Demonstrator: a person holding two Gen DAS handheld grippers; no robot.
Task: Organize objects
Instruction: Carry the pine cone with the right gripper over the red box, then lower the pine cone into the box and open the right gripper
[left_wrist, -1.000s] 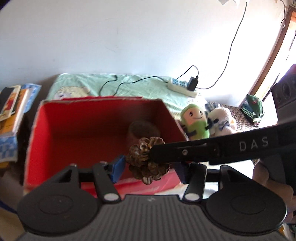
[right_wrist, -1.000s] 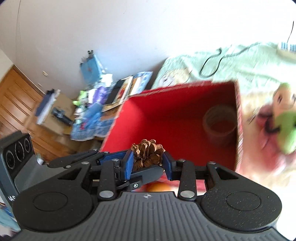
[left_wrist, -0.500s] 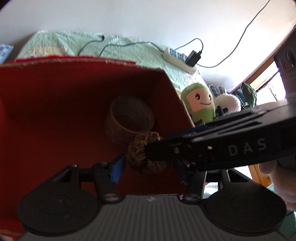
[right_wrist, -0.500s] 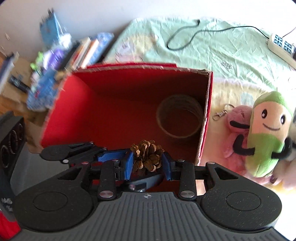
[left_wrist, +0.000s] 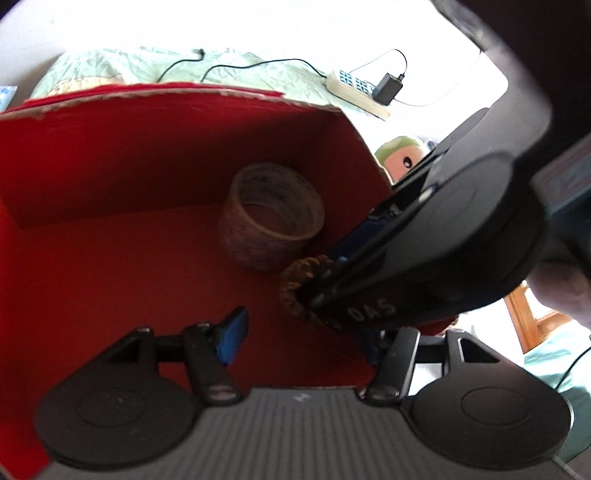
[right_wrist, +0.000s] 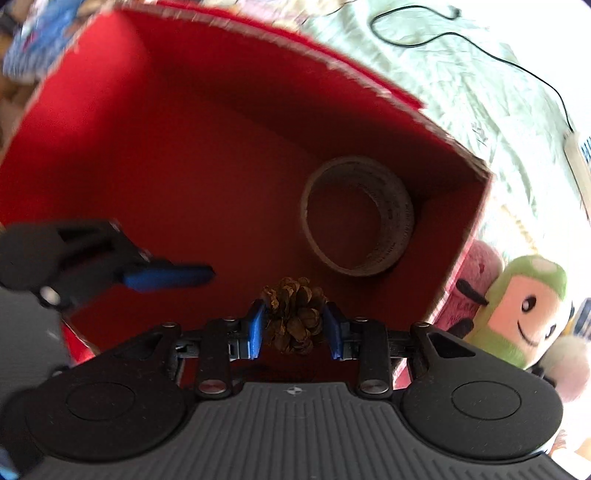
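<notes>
Right gripper (right_wrist: 293, 328) pinching pine cone (right_wrist: 291, 317) over red box (right_wrist: 155, 122); left gripper (left_wrist: 303, 339) spread, empty. Cone may bump tape roll (right_wrist: 356, 221) & roll if dropped.

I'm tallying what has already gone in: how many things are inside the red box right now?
2. A tape roll lies on the floor of the red box near its right corner, and a pine cone is in there between the right gripper fingers.
</notes>
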